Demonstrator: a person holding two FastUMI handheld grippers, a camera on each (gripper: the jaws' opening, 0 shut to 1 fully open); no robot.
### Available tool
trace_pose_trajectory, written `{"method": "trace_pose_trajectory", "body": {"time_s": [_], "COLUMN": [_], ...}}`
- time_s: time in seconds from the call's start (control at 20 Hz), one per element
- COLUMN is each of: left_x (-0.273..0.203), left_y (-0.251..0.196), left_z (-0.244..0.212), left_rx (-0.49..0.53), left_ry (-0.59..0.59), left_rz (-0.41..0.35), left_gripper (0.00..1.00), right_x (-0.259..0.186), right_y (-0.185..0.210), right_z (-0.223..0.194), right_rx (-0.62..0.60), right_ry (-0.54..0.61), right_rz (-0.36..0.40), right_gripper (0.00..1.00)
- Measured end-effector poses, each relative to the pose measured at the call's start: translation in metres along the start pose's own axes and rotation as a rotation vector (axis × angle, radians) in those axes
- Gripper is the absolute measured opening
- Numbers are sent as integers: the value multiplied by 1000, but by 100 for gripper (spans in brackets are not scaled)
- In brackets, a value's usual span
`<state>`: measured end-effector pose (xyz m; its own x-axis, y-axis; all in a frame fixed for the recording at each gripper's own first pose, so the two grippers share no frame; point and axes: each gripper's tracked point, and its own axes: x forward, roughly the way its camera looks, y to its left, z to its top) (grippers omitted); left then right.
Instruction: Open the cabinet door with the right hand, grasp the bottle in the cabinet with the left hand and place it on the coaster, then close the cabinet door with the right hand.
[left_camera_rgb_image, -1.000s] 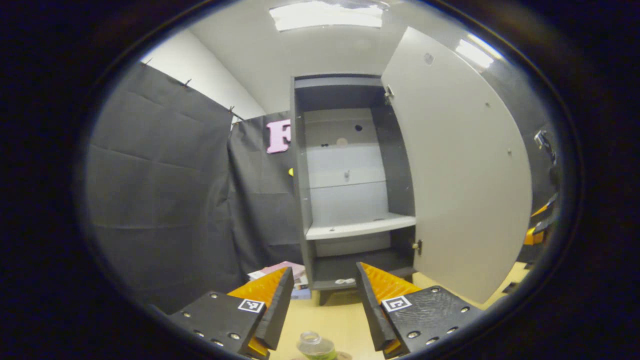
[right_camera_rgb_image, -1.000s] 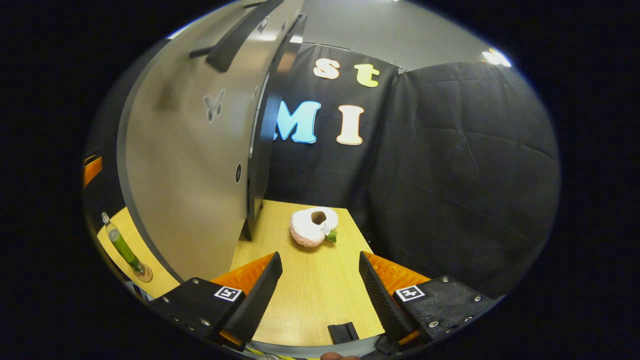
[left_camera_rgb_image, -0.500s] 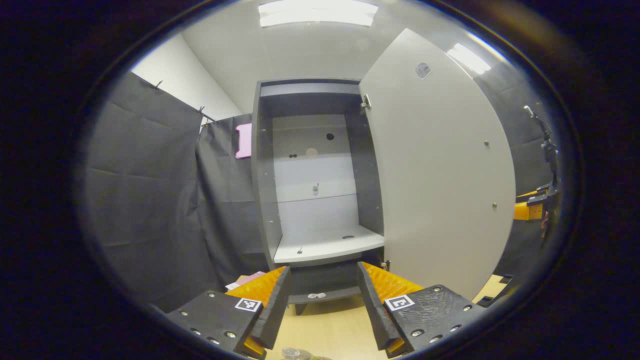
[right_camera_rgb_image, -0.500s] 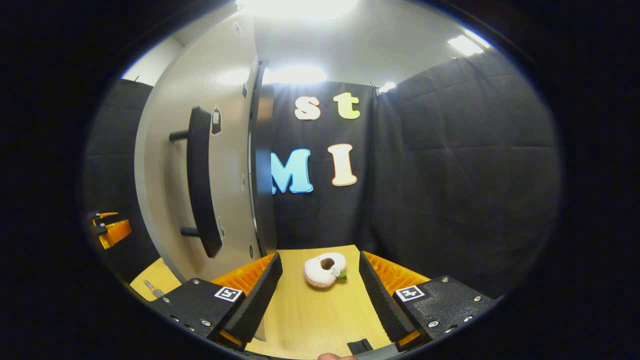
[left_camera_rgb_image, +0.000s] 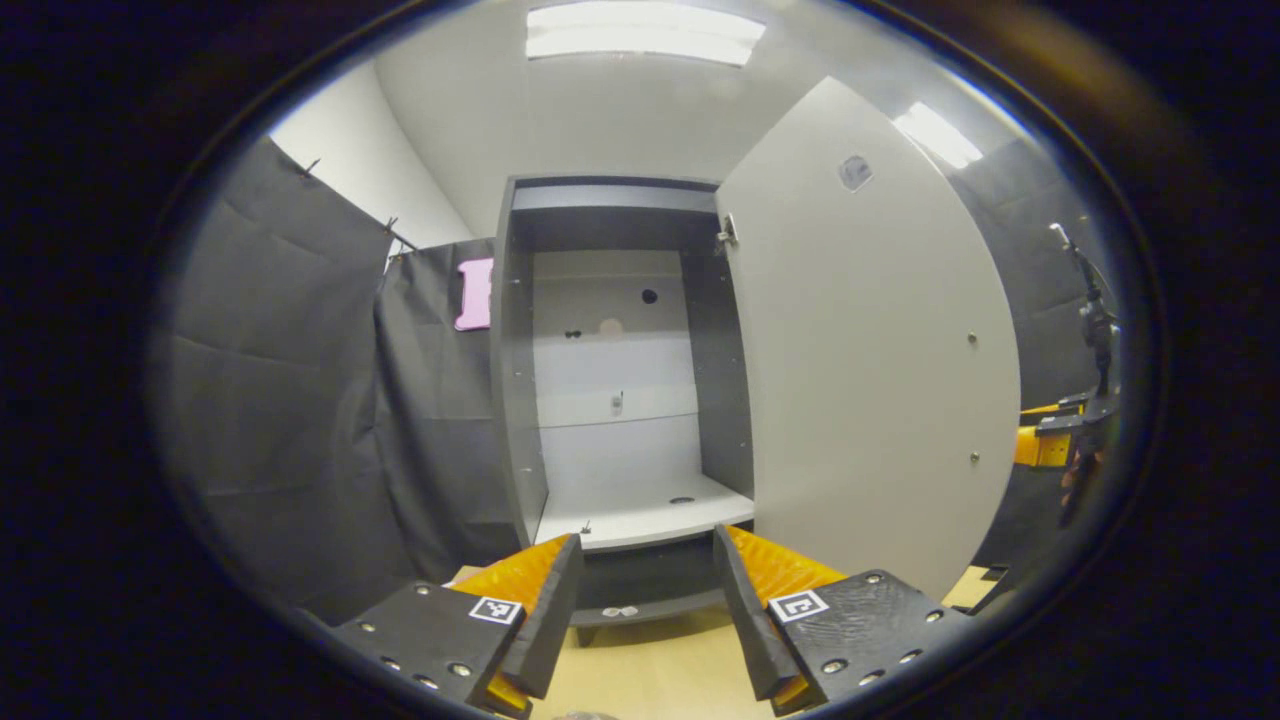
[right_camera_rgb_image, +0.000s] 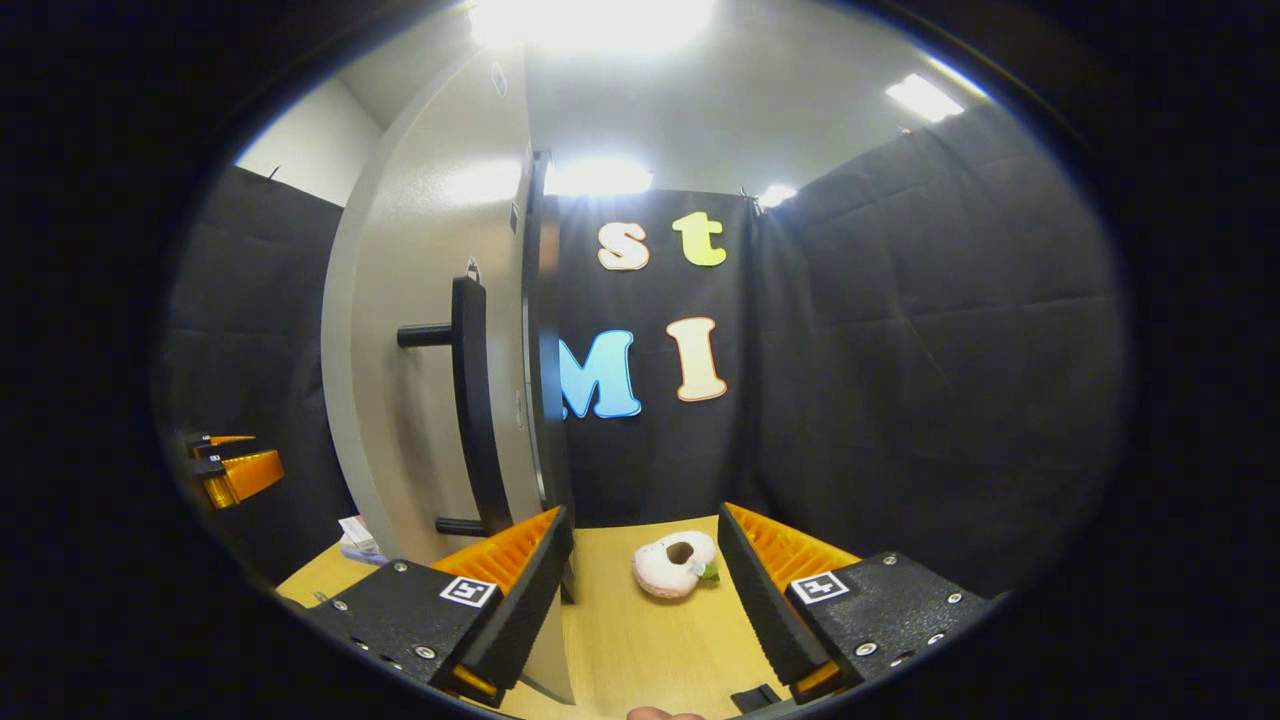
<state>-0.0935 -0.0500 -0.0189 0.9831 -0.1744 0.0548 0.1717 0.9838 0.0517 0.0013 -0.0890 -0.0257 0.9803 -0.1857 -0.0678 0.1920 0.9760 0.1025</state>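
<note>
Bottle (left_camera_rgb_image: 583, 715): a blurred sliver, cut off at 6 o'clock in the left gripper view, on the table (left_camera_rgb_image: 660, 670). Cabinet (left_camera_rgb_image: 620, 390) at 12 o'clock, its door (left_camera_rgb_image: 870, 360) swung wide. Left gripper (left_camera_rgb_image: 645, 610) and right gripper (right_camera_rgb_image: 645, 590): fingers spread, nothing between them. Door handle (right_camera_rgb_image: 470, 400) at 10 o'clock in the right gripper view; plush toy (right_camera_rgb_image: 678, 563) beyond.

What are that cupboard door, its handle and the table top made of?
The door looks like smooth painted or laminated board: flat pale grey with a soft sheen. Its handle looks like matte black metal or plastic; I can't tell which. The table shows light wood grain, possibly laminate.
</note>
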Motion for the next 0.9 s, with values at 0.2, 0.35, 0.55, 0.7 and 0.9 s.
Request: {"method": "trace_pose_trajectory", "body": {"time_s": [0.2, 0.35, 0.55, 0.7, 0.9], "left_x": [3, 7, 5, 6, 1], "left_y": [20, 30, 39, 49, 77], "left_z": [-5, -9, -13, -13, -9], "left_rx": [-5, -7, 10, -11, 5], "left_ry": [15, 26, 40, 47, 39], "left_rz": [29, 32, 47, 54, 90], "left_gripper": [74, 74, 78, 74, 78], "right_x": [-5, -8, -12, -13, -9], "right_y": [1, 12, 31, 50, 72], "right_z": [2, 2, 1, 9, 20], "right_rx": [-11, -6, -18, -20, -24], "right_ry": [1, 5, 2, -22, -60], "right_rz": [-37, -35, -15, 16, 39], "right_gripper": [91, 91, 91, 91, 90]}}
